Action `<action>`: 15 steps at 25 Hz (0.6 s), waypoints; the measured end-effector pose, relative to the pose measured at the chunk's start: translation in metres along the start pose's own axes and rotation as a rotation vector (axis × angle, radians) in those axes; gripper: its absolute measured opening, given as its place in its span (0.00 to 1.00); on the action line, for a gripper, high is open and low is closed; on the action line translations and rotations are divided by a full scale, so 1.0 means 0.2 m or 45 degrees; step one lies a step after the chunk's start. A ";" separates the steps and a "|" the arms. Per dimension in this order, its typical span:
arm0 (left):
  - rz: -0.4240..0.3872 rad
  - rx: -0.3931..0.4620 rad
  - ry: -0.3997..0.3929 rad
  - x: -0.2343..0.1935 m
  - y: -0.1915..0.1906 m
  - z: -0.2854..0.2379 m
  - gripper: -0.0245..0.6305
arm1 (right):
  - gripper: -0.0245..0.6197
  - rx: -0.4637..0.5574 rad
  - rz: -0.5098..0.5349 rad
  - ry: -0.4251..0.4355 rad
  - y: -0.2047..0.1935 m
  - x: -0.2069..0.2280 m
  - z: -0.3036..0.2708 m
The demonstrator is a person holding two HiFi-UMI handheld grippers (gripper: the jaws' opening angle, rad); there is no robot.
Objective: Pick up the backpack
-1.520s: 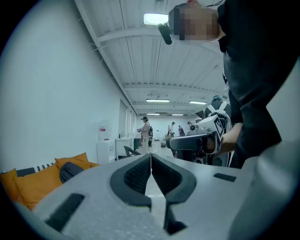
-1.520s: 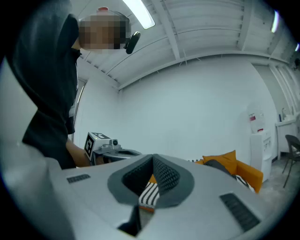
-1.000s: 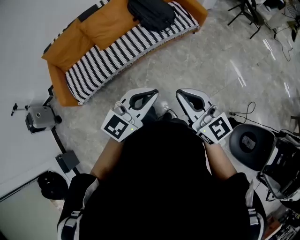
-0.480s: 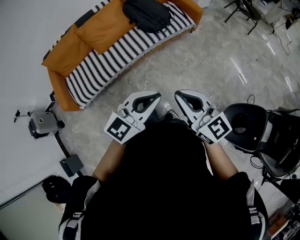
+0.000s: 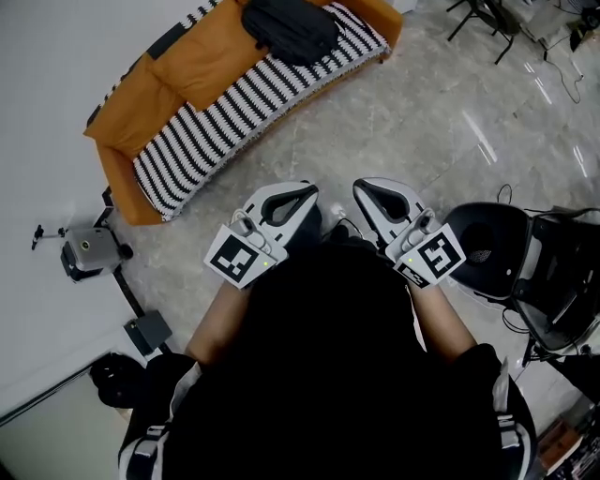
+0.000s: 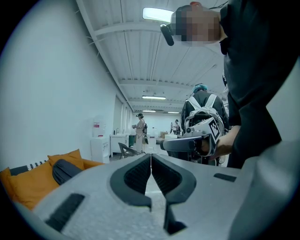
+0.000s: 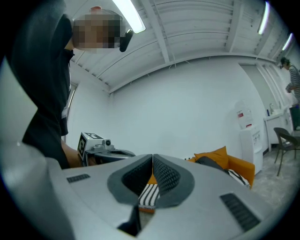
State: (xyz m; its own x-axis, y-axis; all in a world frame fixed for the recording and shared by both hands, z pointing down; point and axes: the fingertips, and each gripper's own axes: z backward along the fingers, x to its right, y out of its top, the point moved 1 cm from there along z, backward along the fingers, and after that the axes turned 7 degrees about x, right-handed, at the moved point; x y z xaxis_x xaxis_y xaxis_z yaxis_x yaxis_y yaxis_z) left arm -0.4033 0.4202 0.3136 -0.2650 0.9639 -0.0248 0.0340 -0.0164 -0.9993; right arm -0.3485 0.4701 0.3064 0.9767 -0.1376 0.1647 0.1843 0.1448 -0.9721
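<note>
A black backpack (image 5: 289,28) lies on an orange sofa (image 5: 178,66) with a black-and-white striped cover, at the top of the head view. It also shows as a dark shape on the orange cushions in the left gripper view (image 6: 65,169). My left gripper (image 5: 314,191) and right gripper (image 5: 357,188) are held side by side in front of my chest, well short of the sofa, tips nearly facing each other. Both are shut with nothing between the jaws.
Grey marble floor lies between me and the sofa. A small grey device (image 5: 89,248) and a black box (image 5: 148,328) sit by the white wall at left. A black round chair (image 5: 492,253) and cables stand at right. Other people stand far off in the hall (image 6: 139,131).
The view has drifted slightly, so the sofa sits a bit higher and farther left. Both grippers stay shut in the same place before my chest.
</note>
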 end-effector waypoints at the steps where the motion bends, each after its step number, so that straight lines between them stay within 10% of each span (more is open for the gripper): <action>1: 0.003 -0.002 0.001 -0.01 0.00 -0.01 0.07 | 0.08 0.002 -0.002 -0.021 0.00 0.02 0.01; 15: 0.032 0.006 -0.005 -0.14 -0.02 -0.08 0.07 | 0.08 -0.013 -0.056 -0.105 -0.01 0.18 -0.02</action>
State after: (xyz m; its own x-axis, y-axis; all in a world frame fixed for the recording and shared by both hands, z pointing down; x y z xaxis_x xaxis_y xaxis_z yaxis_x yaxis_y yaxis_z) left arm -0.3799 0.3970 0.3197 -0.2676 0.9622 -0.0498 0.0363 -0.0416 -0.9985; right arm -0.3137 0.4610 0.3136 0.9736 -0.0623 0.2197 0.2262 0.1307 -0.9653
